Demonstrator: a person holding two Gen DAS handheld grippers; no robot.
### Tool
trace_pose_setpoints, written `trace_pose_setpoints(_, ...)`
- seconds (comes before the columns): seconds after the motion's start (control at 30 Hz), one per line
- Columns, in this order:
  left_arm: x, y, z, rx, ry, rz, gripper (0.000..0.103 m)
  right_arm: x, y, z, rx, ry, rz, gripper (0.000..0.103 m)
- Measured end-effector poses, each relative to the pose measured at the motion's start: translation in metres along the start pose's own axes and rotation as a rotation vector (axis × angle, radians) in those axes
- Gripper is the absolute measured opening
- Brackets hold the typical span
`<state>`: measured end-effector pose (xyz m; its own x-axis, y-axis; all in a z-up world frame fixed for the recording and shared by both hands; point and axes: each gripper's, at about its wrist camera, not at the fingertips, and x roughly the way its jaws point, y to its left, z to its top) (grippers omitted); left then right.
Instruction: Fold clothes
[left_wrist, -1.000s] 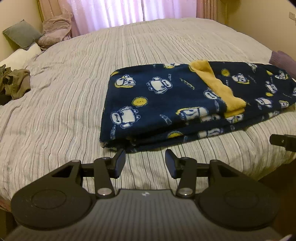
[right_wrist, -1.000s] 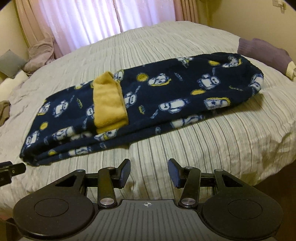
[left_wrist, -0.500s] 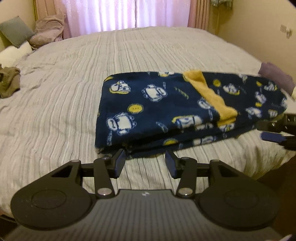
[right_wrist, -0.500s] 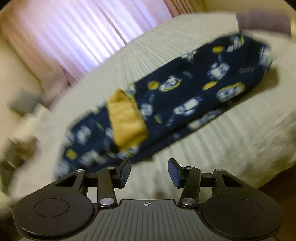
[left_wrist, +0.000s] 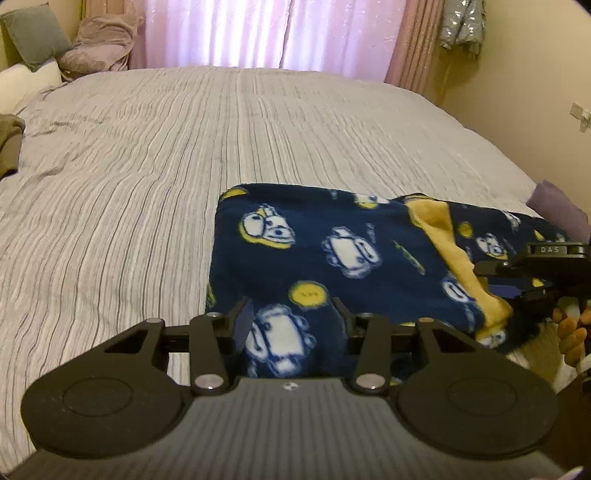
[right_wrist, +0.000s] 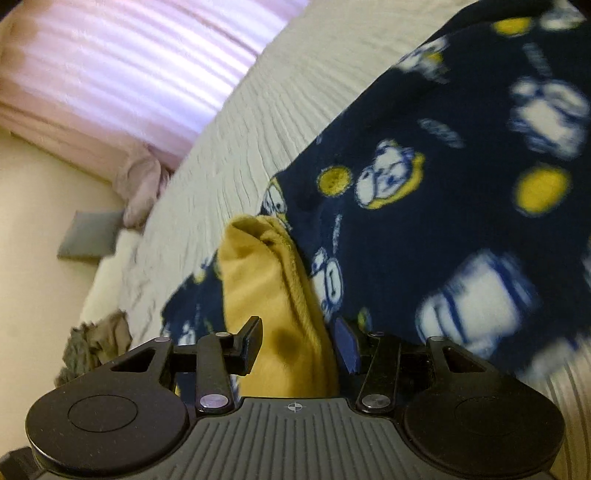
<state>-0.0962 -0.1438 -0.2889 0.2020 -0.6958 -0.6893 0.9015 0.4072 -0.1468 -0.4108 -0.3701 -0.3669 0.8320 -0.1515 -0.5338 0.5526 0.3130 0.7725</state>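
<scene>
A navy fleece garment printed with white and yellow cartoon figures lies folded lengthwise on the striped bed. A yellow band crosses it. My left gripper is open, and its fingers straddle the garment's left end at the near edge. My right gripper comes in from the right, held by a hand. In the tilted right wrist view, that gripper is open with the yellow band between its fingers, and the navy fleece spreads to the right.
A grey pillow, a white pillow and a pink bundle sit at the head of the bed. An olive garment lies at the left edge. A purple cloth is beyond the garment's right end, near the wall.
Both grippers moved forward onto the garment. The left now straddles its left end. The right has tilted and closed in on the yellow band. Both remain open.
</scene>
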Motion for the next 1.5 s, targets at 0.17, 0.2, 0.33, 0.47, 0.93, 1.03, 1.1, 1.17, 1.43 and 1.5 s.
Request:
trace_pose_setpoints(0.17,0.017,0.011,0.007,-0.013,0.004,-0.007,0.040,0.038,-0.003,0.028,-0.041,0.081,0.002,0.048)
trace_pose_setpoints(0.2,0.019,0.013,0.008,-0.015,0.005,-0.007,0.040,0.042,-0.002,0.031,-0.057,0.091,0.002,0.039)
trace_pose_setpoints(0.33,0.023,0.012,0.013,-0.013,-0.009,-0.019,0.039,0.040,0.010,0.028,-0.139,0.069,0.006,0.011)
trace_pose_setpoints(0.47,0.023,0.008,0.017,0.006,-0.026,-0.042,0.039,0.012,0.022,0.029,-0.186,-0.033,0.008,0.010)
trace_pose_setpoints(0.93,0.040,0.010,0.048,0.097,-0.053,-0.001,0.031,-0.005,0.075,0.013,-0.490,-0.218,-0.422,0.045)
trace_pose_setpoints(1.03,0.058,0.006,0.064,0.129,-0.064,-0.021,0.017,0.006,0.103,0.018,-0.588,-0.264,-0.345,0.044)
trace_pose_setpoints(1.1,0.074,0.003,0.075,0.135,-0.062,-0.024,0.017,0.029,0.118,0.014,-0.684,-0.250,-0.333,0.031)
trace_pose_setpoints(1.17,0.090,0.001,0.081,0.160,-0.052,-0.026,0.017,0.056,0.122,0.010,-0.745,-0.200,-0.340,0.020)
trace_pose_setpoints(1.43,0.162,-0.009,0.069,0.239,0.032,-0.028,0.016,0.103,0.075,-0.002,-0.790,-0.114,-0.588,0.020)
trace_pose_setpoints(1.5,0.160,-0.016,0.068,0.293,0.024,-0.002,0.015,0.100,0.067,-0.003,-0.758,-0.120,-0.602,0.020)
